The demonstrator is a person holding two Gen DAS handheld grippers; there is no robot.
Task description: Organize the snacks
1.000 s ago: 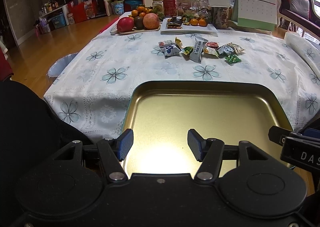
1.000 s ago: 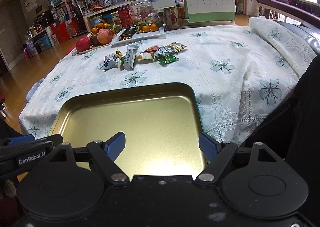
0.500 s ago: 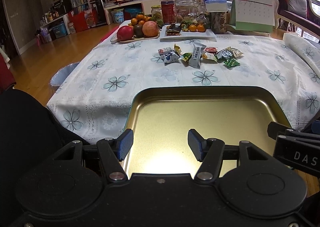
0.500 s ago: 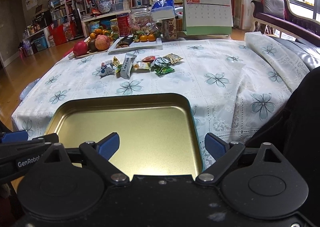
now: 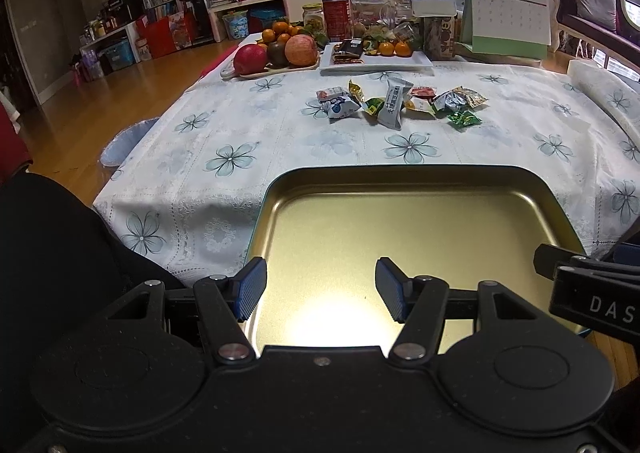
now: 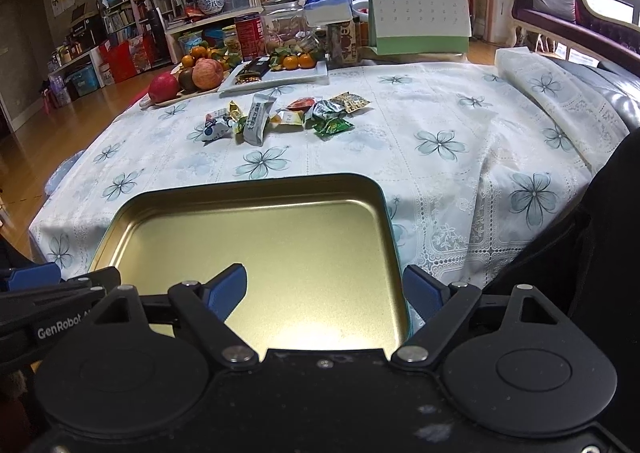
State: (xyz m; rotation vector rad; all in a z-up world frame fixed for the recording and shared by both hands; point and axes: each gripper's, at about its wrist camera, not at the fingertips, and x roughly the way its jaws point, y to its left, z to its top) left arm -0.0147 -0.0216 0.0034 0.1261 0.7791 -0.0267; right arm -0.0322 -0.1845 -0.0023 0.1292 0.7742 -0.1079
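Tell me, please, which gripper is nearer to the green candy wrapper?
Right, marginally. The green candy wrapper lies almost straight ahead of the right gripper; it sits ahead-right of the left gripper. Both hover open over the tray.

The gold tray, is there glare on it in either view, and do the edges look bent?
Left wrist: a bright glare patch on the gold tray near its close edge, between the open tool's fingers. Right wrist: a similar glare on its near end; fisheye bows the tablecloth edges.

desk calendar [image 5: 505,19], fruit board [image 5: 276,51], tissue box [image 6: 327,5]
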